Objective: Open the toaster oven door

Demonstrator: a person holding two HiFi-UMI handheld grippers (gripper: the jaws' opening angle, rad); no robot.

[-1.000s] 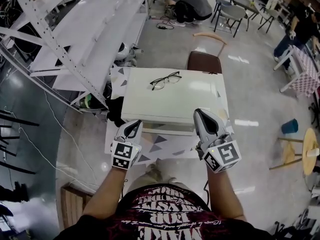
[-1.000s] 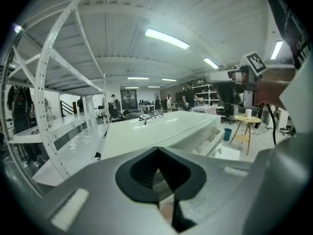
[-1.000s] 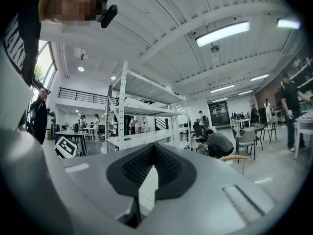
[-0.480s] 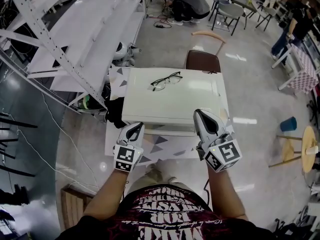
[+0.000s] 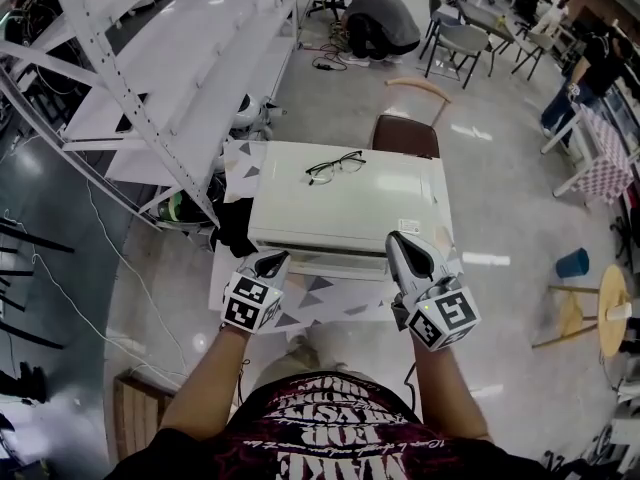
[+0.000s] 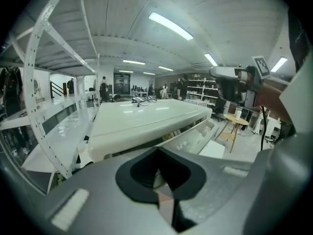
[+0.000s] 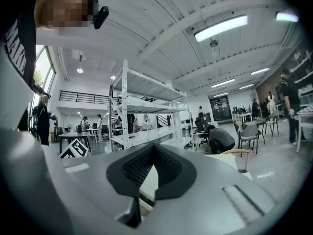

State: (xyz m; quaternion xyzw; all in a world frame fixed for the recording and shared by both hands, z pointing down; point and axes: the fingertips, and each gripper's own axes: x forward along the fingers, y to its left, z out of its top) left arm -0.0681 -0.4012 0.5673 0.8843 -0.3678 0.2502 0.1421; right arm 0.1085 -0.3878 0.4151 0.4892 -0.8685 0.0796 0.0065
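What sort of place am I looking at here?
Probably a big open workshop or lab, not a home: tall white metal shelving, long ceiling strip lights, and a person crouching on the bare floor near folding chairs.

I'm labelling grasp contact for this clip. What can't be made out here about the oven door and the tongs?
Door handle of the toaster oven: the head view looks down on its top, so the front barely shows.
Whether the left tongs touch the door: too small in the head view, and their own body blocks it in the left gripper view.
Oven in the right gripper view: mostly behind the right tongs.
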